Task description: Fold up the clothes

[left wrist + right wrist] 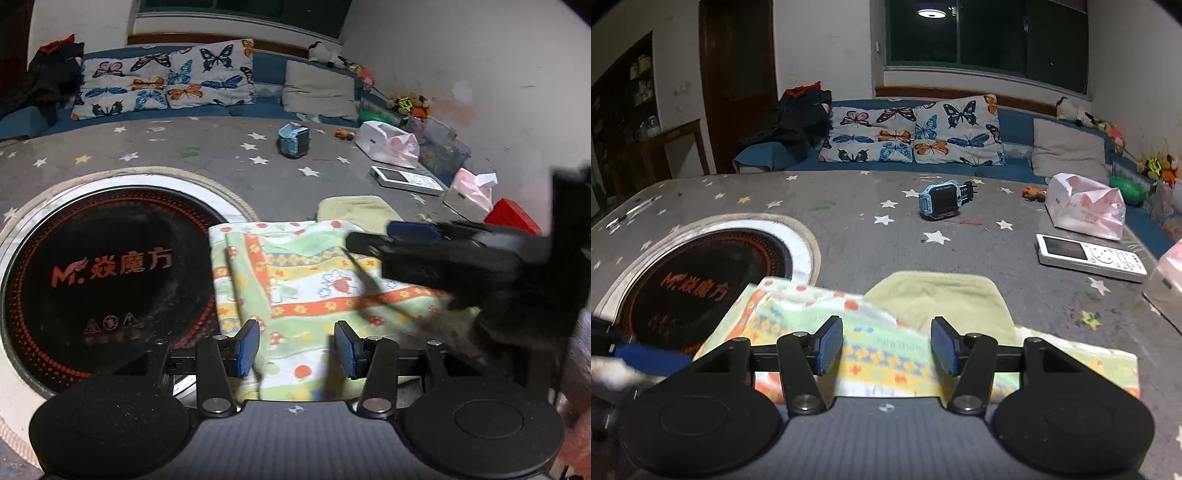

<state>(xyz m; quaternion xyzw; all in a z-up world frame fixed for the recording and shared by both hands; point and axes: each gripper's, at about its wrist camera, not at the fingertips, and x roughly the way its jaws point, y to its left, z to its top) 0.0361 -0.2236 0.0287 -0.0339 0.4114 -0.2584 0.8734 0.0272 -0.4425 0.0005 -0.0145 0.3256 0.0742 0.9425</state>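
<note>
My left claw (297,347) hangs spread wide over the towel (314,280), blue pads (246,347) apart with nothing between them but the cloth lying below. The towel is a patterned one (green, orange and yellow bands with small flowers and mushrooms) and it lies on the grey star-print table (221,147), its left edge lapping over the rim of the round black cooktop (107,284) set into the table. Just behind the towel, touching its far edge, lies a plain pale green cloth (354,208). My right claw (373,236) reaches in from the right in the left view, blurred, low over the towel's right part; I cannot tell from there whether it touches the cloth. In its own view the right claw (886,343) is also spread, pads (829,343) well apart, with the towel (879,350) under them and the green cloth (938,299) just beyond. The left claw's blue finger (652,356) shows blurred at the left edge of that view. Farther back on the table stand a blue watch (942,197), a white phone (1089,258) and a white and pink bag (1086,206), all well apart from the towel. Behind the table runs a blue sofa (1015,122) with butterfly cushions (912,133).
</note>
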